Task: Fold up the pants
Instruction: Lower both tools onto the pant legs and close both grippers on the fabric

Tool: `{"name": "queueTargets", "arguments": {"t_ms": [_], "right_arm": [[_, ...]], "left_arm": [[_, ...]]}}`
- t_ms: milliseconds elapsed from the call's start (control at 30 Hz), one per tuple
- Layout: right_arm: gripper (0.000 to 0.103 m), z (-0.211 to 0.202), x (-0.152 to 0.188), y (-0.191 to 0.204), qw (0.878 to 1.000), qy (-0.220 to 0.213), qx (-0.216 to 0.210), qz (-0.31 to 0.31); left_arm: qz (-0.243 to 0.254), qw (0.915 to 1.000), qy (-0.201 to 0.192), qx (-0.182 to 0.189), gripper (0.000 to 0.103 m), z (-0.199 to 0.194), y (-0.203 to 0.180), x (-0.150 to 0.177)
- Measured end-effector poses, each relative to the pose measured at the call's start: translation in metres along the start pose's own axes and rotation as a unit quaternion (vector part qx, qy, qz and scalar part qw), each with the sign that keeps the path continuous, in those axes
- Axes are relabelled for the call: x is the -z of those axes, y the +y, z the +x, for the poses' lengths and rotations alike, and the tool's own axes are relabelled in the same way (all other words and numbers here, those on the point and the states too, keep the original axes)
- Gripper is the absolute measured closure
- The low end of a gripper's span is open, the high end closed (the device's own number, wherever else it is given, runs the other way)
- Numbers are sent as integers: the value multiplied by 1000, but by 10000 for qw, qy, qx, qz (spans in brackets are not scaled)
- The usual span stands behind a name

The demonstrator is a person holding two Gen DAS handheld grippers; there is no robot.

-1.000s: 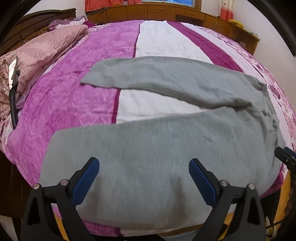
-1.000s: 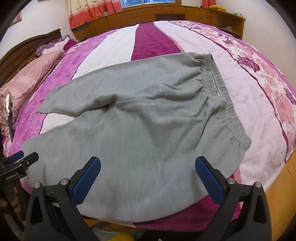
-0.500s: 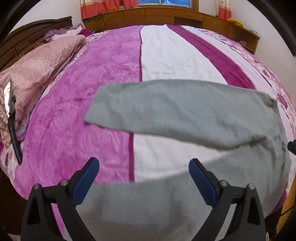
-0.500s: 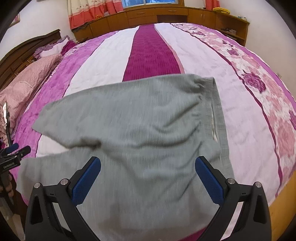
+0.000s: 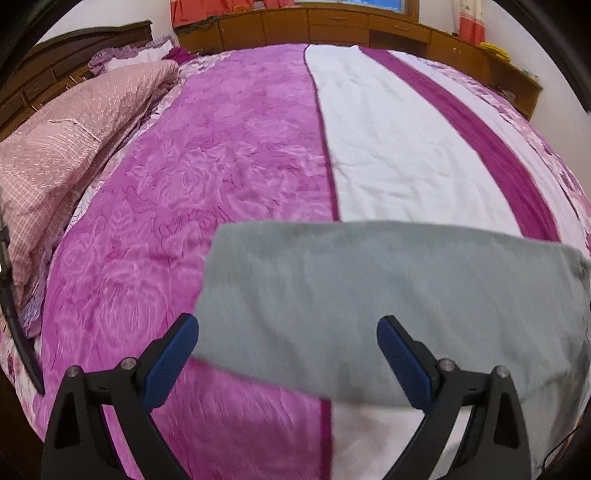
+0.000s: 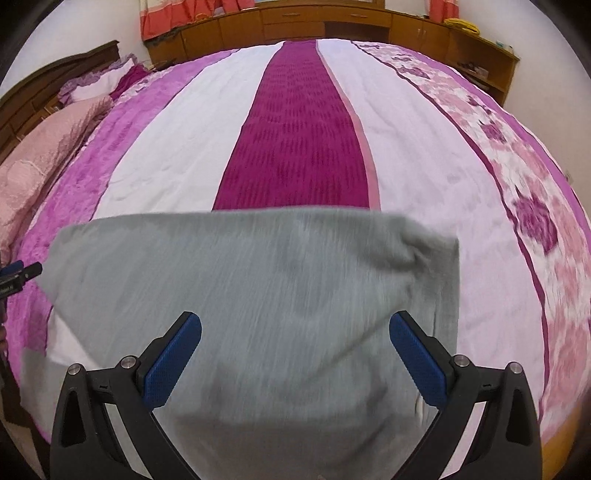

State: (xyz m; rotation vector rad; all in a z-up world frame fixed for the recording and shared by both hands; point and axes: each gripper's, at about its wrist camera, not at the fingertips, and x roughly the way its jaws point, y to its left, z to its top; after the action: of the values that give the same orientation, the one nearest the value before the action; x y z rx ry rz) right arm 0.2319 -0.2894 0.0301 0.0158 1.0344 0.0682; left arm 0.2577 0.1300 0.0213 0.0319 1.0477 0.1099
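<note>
Grey pants [image 5: 388,295] lie flat on a bed with a purple, white and magenta striped cover [image 5: 229,192]. In the left wrist view I see one leg with its cuff end at the left. My left gripper [image 5: 288,350] is open and empty, hovering over that leg near the cuff. In the right wrist view the pants [image 6: 258,295] show the waist end, with the waistband at the right. My right gripper [image 6: 295,350] is open and empty above the waist part. The other gripper's tip [image 6: 18,275] shows at the left edge.
A pink quilt and pillows [image 5: 62,140] lie at the head of the bed on the left. Wooden cabinets [image 6: 325,26] run along the far wall under red curtains. The bed's wooden edge [image 6: 561,443] shows at lower right.
Both grippers have moved forward over the bed, from the near leg and hip toward the far leg and waist. The pants lie as before. Both grippers stay open.
</note>
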Motion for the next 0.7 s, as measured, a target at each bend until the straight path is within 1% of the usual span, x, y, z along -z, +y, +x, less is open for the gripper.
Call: {"name": "queueTargets", "arguments": {"t_ms": [200,333,400,567,700], "right_arm": [[5,39,-34,-1,9997,202,-20,-118],[5,62,-48,-1,9991,308,11,-275],[5,76,-53,-2,9986,408,-47,-347],[4,110,-53,-6,9963,751,-54,-406],[4,118,-49,-6,9961,666,-59,-577]], "left_arm": [[-33,9998,212,-9,3,45,17,-26],[-158,9988,458,4,3,76,28,-32],[-169,9982,579,-7,3,91,31,-32],[-261,9979,560,180,0,110,38,-31],[-235,9979,537,271,0,118,41,-30]]}}
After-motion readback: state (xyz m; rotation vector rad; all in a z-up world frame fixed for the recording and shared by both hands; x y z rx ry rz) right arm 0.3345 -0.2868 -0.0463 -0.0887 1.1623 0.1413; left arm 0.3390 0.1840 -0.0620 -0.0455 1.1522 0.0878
